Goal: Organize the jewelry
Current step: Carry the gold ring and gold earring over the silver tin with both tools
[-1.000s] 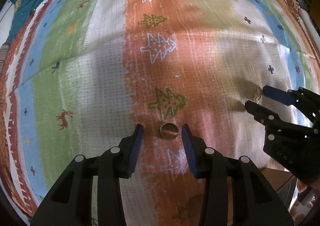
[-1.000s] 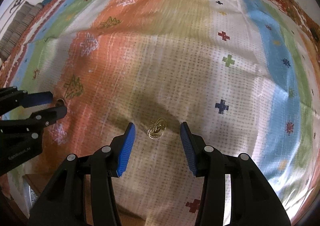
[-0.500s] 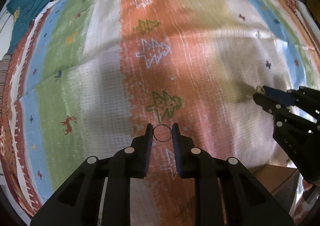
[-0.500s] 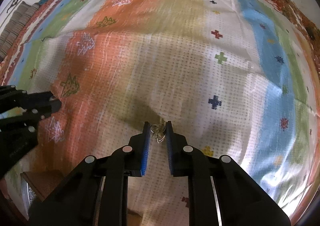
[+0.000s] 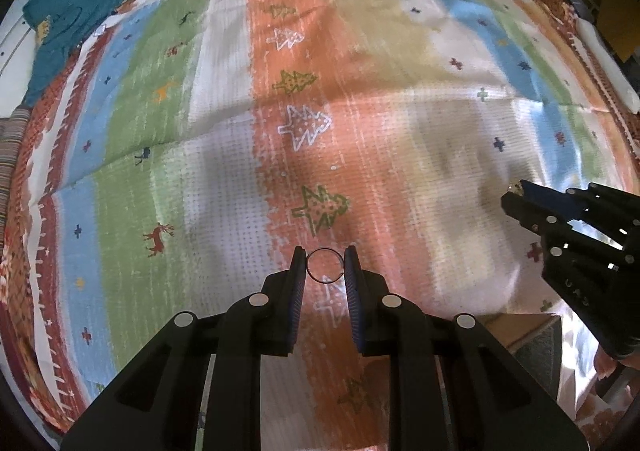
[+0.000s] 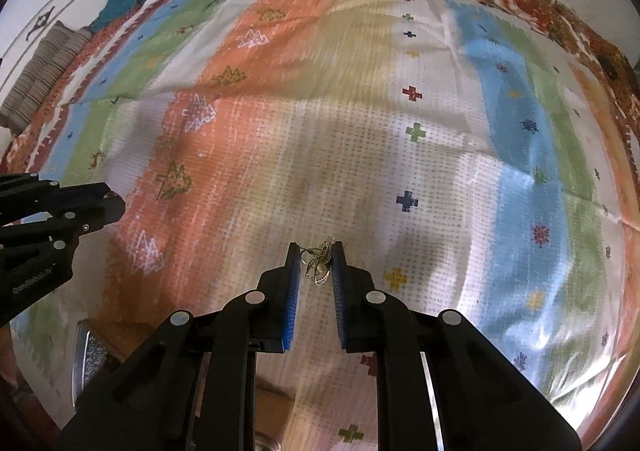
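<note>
My left gripper (image 5: pixel 325 266) is shut on a thin metal ring (image 5: pixel 325 265), held upright between its blue pads above the striped bedspread (image 5: pixel 360 123). My right gripper (image 6: pixel 316 261) is shut on a tangled gold chain (image 6: pixel 318 262), lifted off the cloth. The right gripper also shows at the right of the left wrist view (image 5: pixel 516 197), with a glint of the chain at its tips. The left gripper shows at the left of the right wrist view (image 6: pixel 108 203); the ring is not visible there.
A teal garment (image 5: pixel 72 3) lies at the far left corner of the bed. A striped cushion (image 6: pixel 44 67) sits at the left edge. A grey container (image 6: pixel 90 355) on a brown surface shows below the near edge of the cloth.
Both grippers closed from open, the left on the ring and the right on the chain, then rose away from the bedspread with them.
</note>
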Demonstrator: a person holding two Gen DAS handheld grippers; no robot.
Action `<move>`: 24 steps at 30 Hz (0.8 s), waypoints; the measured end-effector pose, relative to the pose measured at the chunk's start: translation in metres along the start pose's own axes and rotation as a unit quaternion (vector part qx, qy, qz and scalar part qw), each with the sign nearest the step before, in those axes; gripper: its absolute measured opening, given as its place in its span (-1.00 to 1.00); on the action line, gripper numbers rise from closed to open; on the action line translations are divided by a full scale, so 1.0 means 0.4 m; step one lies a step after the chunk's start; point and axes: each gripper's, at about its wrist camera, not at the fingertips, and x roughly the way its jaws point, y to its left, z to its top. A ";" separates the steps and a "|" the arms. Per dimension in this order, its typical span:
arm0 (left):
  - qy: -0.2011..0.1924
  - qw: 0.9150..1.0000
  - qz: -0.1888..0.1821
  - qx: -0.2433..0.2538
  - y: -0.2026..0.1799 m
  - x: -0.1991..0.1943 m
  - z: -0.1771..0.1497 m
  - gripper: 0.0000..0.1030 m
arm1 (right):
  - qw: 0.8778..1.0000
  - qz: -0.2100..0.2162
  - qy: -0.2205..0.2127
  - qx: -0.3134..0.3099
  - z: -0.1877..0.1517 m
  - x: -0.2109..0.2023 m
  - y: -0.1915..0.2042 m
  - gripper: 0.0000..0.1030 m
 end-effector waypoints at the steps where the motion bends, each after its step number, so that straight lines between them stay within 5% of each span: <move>1: -0.005 1.000 -0.003 0.001 -0.003 -0.011 -0.002 -0.63 | 1.000 -0.001 -0.003 0.001 -0.001 -0.007 -0.001 -0.68; 24: -0.049 0.998 -0.034 0.007 -0.031 -0.124 -0.024 -0.63 | 0.999 0.007 -0.039 0.002 -0.042 -0.111 0.012 -0.68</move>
